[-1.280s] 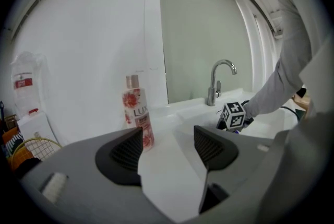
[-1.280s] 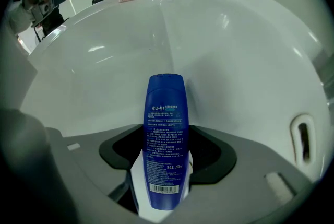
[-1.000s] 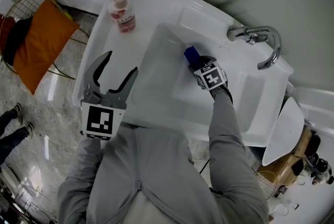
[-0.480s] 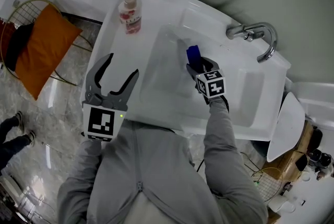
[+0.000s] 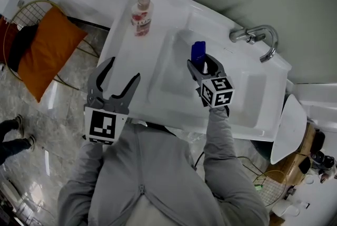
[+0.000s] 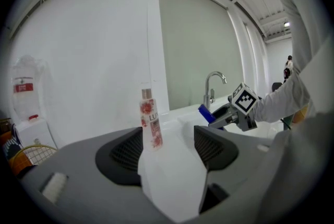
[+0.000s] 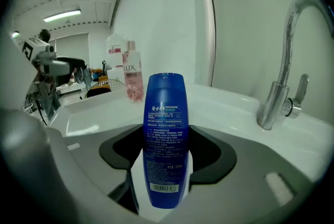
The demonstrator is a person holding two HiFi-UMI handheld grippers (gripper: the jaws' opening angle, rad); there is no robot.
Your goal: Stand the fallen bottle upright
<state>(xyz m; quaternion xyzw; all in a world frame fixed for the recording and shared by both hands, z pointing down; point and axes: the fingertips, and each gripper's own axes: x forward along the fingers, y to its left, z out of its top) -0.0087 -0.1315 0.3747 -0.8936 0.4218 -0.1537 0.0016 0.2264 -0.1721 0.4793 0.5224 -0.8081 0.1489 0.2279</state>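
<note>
Right gripper view settled the grip: the blue bottle (image 7: 166,134) was seen pinched between the jaws of the right hand-held gripper (image 7: 167,152), upright in that frame, with its printed label turned to the camera (a barcode sat low on it). In the head view only the bottle's upper part was shown, held over the basin of the sink (image 5: 167,80) near the tap (image 5: 260,40). The left hand-held gripper (image 5: 118,76) was held spread and empty at the sink's near left edge. In its own view a pink bottle (image 6: 150,121) was framed beyond the jaws, standing on the sink's ledge.
</note>
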